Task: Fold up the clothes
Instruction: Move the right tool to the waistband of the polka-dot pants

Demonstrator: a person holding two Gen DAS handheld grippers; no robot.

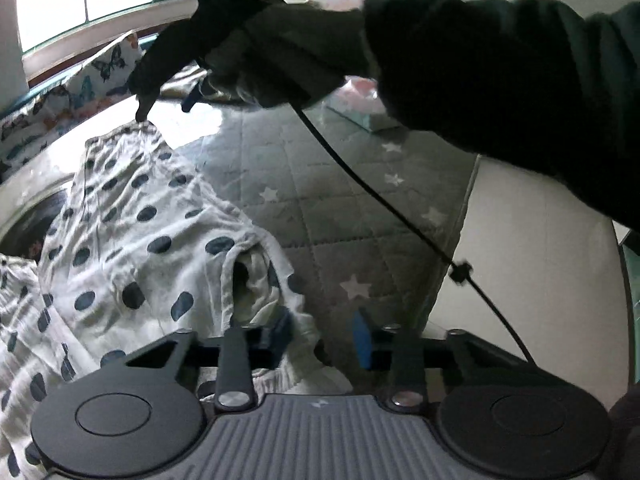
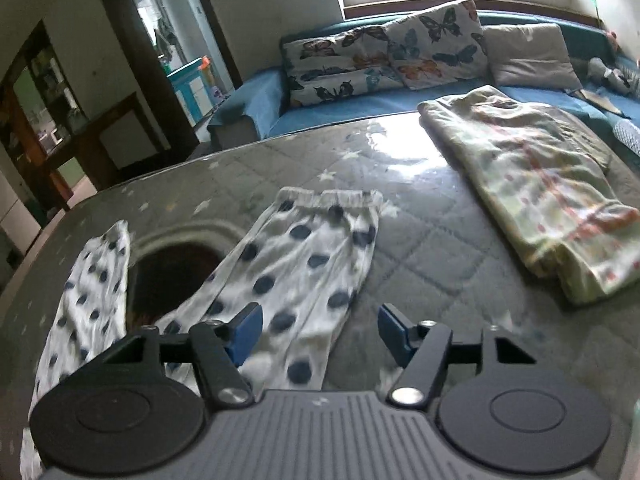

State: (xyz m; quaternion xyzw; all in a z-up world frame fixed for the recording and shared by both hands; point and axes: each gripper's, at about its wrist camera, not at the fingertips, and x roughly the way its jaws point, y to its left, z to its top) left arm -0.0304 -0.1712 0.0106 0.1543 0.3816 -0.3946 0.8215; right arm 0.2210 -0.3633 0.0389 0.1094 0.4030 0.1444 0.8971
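White pants with dark blue dots (image 2: 304,264) lie flat on the grey star-quilted table cover (image 2: 432,248), waistband at the far end. In the left wrist view the same pants (image 1: 132,216) stretch away to the left. My left gripper (image 1: 323,338) is open low over the table, a bunched cuff of the pants lying between its blue fingers. My right gripper (image 2: 319,330) is wide open above the leg end of the pants with nothing pinched. Seen from the left wrist, the right gripper (image 1: 165,109), held by a dark gloved hand (image 1: 280,52), hovers at the waistband.
A folded pale floral cloth (image 2: 540,200) lies on the table's right side. A second dotted piece (image 2: 92,280) lies left of a dark oval opening (image 2: 172,276) in the cover. Behind the table stands a blue sofa (image 2: 260,100) with butterfly pillows (image 2: 384,56). A black cable (image 1: 384,204) crosses the table.
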